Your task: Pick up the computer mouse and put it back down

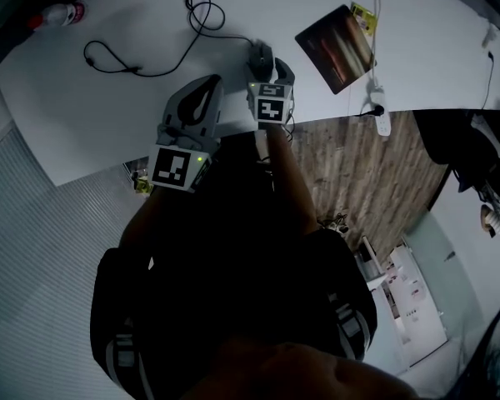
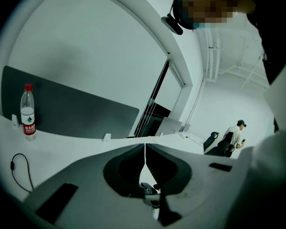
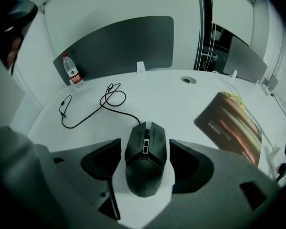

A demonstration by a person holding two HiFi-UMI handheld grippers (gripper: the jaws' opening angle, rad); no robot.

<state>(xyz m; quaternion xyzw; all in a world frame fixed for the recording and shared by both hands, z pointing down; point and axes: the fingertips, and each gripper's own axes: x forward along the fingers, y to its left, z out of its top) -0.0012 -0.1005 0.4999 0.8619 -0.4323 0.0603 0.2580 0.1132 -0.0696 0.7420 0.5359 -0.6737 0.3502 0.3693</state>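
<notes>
A black wired computer mouse [image 3: 145, 159] lies on the white desk [image 3: 181, 99], its cable [image 3: 93, 111] curling away to the back left. My right gripper [image 3: 145, 147] points steeply down over it and is open. The mouse sits between the two pads with a narrow gap on each side. In the head view the mouse [image 1: 260, 54] shows just beyond the right gripper [image 1: 269, 72]. My left gripper [image 1: 210, 86] hangs to the left of it above the desk, shut and empty, with its tips [image 2: 145, 149] meeting.
A dark mouse pad [image 3: 231, 123] lies to the right of the mouse. A water bottle [image 3: 72, 71] stands at the back left before a dark divider panel [image 3: 124, 44]. A white power strip [image 1: 379, 107] lies at the desk's near curved edge. A person [image 2: 233, 137] stands far off.
</notes>
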